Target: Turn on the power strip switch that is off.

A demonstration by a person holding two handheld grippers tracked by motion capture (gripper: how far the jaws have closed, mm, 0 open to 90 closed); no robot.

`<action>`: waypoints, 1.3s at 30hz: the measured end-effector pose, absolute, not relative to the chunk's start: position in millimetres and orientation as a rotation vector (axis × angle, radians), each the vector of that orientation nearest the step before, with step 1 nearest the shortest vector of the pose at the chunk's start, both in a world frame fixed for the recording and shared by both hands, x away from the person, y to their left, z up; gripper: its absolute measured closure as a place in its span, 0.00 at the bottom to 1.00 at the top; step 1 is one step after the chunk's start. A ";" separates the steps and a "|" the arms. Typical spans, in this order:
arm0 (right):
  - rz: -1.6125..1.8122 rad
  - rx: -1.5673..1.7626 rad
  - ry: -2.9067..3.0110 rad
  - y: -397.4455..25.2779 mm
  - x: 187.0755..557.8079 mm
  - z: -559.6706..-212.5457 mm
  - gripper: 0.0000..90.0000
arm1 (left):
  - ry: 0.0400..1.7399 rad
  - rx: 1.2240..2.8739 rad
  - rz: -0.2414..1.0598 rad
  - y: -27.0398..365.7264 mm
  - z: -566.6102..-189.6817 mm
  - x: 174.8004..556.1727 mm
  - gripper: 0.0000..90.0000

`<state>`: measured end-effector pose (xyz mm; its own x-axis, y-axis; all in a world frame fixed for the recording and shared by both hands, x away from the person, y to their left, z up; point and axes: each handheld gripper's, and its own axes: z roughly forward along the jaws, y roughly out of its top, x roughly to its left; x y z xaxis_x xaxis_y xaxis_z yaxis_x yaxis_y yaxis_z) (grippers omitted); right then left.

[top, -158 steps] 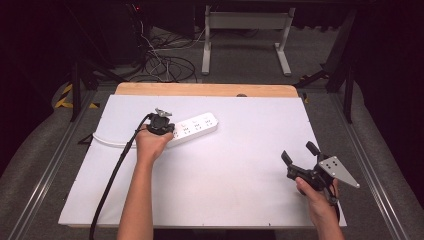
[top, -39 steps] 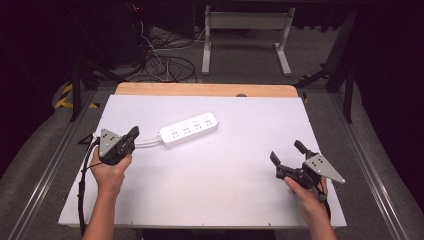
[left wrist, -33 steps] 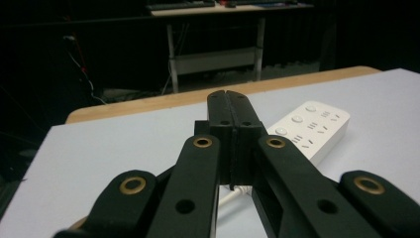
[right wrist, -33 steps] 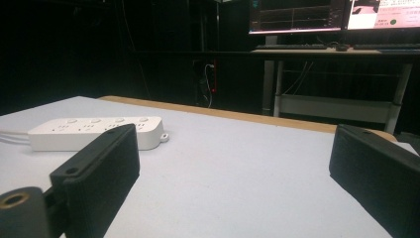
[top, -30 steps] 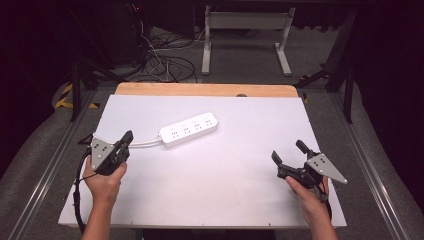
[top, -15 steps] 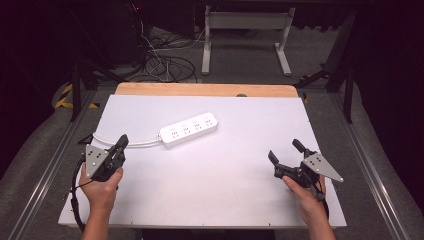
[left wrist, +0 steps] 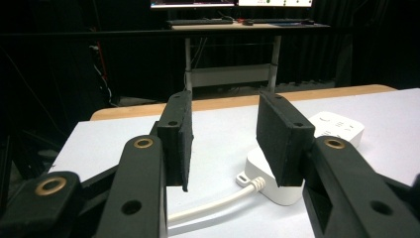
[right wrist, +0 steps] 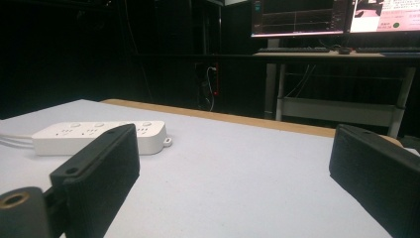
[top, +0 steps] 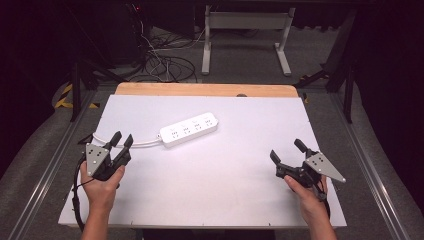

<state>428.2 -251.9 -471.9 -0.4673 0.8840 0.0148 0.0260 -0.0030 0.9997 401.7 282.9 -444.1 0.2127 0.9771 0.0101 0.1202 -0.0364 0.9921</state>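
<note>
Toward the bench's (top: 240, 200) far-left quarter: white power strip (top: 189, 129) lies flat, cord trailing to the left edge. Left gripper (top: 121, 141) near that edge, right gripper (top: 286, 151) near the right edge, both spread and empty. Nothing held; any handling looks finished or unstarted.

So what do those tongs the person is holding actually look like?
Both are black, two-jawed tongs. Each carries a grey three-cornered plate on top: left gripper, right gripper. Close up, the flat rectangular pads sit on arms with brass-coloured rivets. A black cable trails from the left one. Forearms are bare.
</note>
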 end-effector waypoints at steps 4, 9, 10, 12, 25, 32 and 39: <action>1.557 0.963 1.572 -251.8 428.3 -471.5 0.06 | 1.123 1.396 1.021 283.5 -445.3 403.4 0.47; 1.561 0.965 1.568 -252.3 428.2 -471.3 0.06 | 1.127 1.398 1.073 279.8 -448.2 406.4 0.10; 1.559 0.968 1.568 -252.4 428.0 -471.2 0.06 | 1.138 1.393 1.083 278.5 -448.3 407.0 0.12; 1.560 0.969 1.568 -252.3 427.8 -471.0 0.06 | 1.133 1.388 1.103 277.3 -448.8 407.7 0.13; 1.560 0.964 1.568 -252.0 427.5 -470.7 0.06 | 1.139 1.371 1.115 279.2 -451.0 408.7 0.10; 1.560 0.964 1.561 -253.0 427.5 -470.5 0.06 | 1.141 1.367 1.113 279.7 -451.0 409.1 0.09; 1.560 0.969 1.560 -253.6 426.8 -470.4 0.06 | 1.143 1.372 1.102 281.0 -452.1 408.9 0.10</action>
